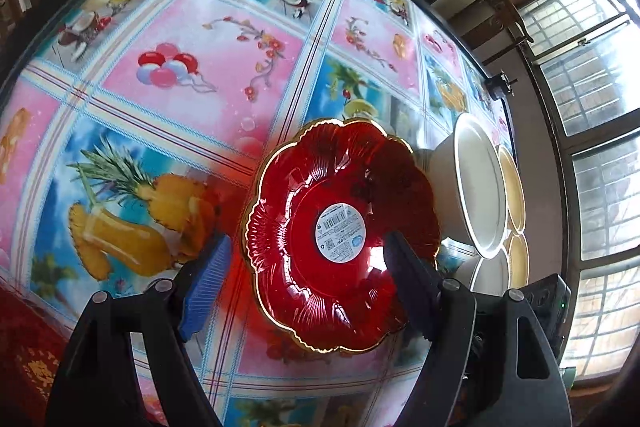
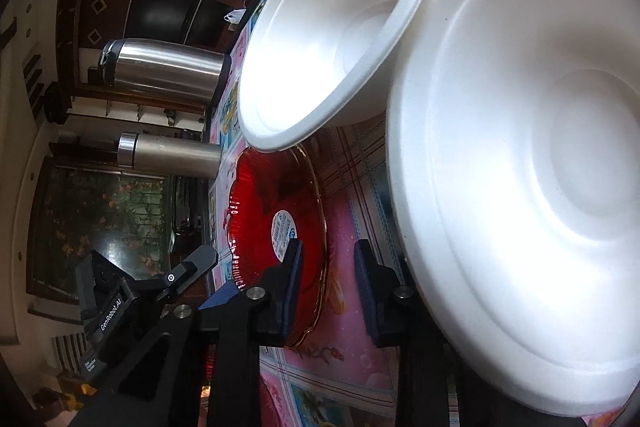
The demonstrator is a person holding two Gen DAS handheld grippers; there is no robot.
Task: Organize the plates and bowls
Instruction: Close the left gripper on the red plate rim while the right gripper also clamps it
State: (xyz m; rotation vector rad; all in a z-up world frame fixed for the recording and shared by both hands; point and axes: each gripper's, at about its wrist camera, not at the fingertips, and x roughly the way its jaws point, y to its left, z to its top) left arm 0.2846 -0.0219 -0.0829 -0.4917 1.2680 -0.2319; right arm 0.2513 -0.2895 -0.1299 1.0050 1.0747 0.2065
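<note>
Left claw (image 1: 308,271): jaws spread wide, holding nothing. The red plate (image 1: 344,231) sits flat on the table (image 1: 180,75), near its window-side edge. One finger overlaps the plate's near rim in the left wrist view; the other stands off the rim on the cloth. Reading: the claw is straddling the plate for a rim grip, not yet closed. Whether the overlapping finger touches the glass cannot be told.

Plate is glass with a scalloped gold edge and a round label at centre; likely slick, so a rim pinch will need to be square.

Right claw (image 2: 328,263): jaws apart, empty. Close beside its right finger is a white bowl (image 2: 520,163), the nearer of two; a second bowl (image 2: 336,27) lies beyond it, rims touching or nearly so. From this side the red plate lies past the left finger, well clear of the gap.

Both bowls sit open side up toward the window-side edge, beside yellow plates (image 1: 514,187) seen only edge-on. Judgement: like goes with like, so bowls probably nest and the red plate joins the plates.

Two steel flasks (image 2: 168,75) stand at the far edge, out of the way.
</note>
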